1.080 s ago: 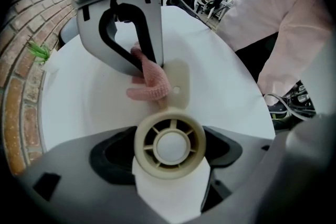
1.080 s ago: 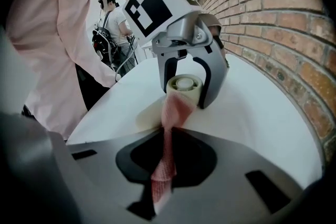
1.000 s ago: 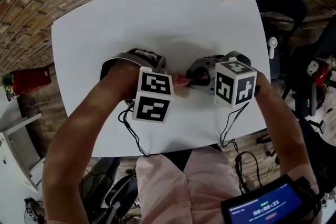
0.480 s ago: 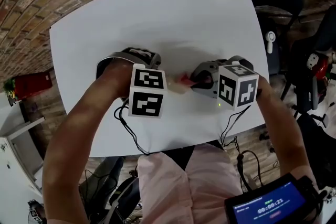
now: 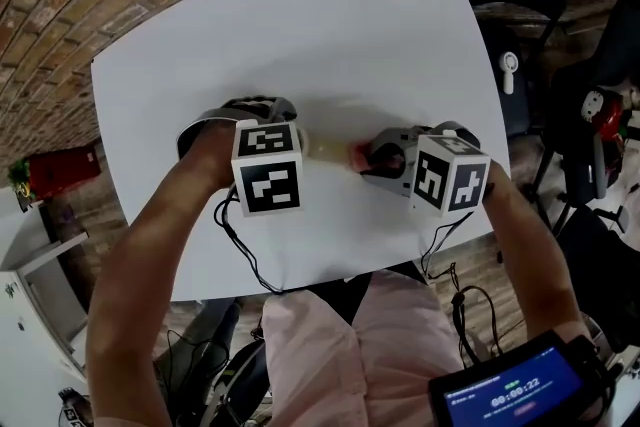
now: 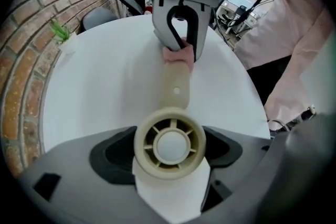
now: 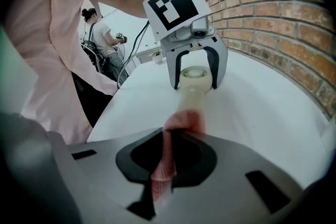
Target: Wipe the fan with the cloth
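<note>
Item 1: left gripper (image 7: pixel 195 80) clamping fan (image 6: pixel 169 144) head.
Item 2: right gripper (image 6: pixel 181 45) pinching cloth (image 7: pixel 184 122), pressing it on handle.
Advisable: stroking lengthwise, pressing evenly, pinning fan flat.

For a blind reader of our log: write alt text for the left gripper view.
The left gripper grips a small cream fan by its round head; the handle runs away across the white table. At the handle's far end the right gripper holds a pink cloth against it; a brick wall stands left, a person in pink right.
</note>
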### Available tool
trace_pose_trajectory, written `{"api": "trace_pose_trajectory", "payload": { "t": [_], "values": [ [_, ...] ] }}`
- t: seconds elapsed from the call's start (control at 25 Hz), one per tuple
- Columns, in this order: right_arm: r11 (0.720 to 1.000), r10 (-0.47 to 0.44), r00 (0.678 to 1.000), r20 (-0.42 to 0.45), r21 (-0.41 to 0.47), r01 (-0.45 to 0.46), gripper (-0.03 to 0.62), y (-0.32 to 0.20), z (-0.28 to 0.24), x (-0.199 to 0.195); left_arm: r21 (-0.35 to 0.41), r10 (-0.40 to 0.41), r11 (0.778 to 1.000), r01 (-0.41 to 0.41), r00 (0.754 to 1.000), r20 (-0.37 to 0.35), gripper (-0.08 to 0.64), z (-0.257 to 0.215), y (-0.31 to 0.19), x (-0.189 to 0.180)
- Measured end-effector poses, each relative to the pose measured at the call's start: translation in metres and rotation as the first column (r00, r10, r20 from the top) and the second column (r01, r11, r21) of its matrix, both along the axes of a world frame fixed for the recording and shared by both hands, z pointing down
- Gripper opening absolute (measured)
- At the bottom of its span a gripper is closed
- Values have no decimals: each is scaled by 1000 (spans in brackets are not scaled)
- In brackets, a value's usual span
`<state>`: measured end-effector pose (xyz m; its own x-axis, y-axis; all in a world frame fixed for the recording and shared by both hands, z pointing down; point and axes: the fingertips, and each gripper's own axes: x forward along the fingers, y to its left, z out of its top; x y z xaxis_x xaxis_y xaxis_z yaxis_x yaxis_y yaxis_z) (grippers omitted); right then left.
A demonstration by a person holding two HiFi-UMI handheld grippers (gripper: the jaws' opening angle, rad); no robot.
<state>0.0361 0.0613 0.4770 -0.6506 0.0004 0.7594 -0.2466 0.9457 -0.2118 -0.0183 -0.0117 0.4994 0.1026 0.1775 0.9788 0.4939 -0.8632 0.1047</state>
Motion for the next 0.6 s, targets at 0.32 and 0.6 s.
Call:
{"api": "trace_pose_trajectory", "payload": {
  "t": [0.32,0.6],
  "values": [
    [996,86,996,37,-16,-85,31,10,2,-17,8,-156,988,156,988,11,379,4,-2,9],
    [978,206,971,118,-46,-202,32,20,-11,-33,-28,-287,958,286,955,-73,380,-2,1,8]
  ]
}}
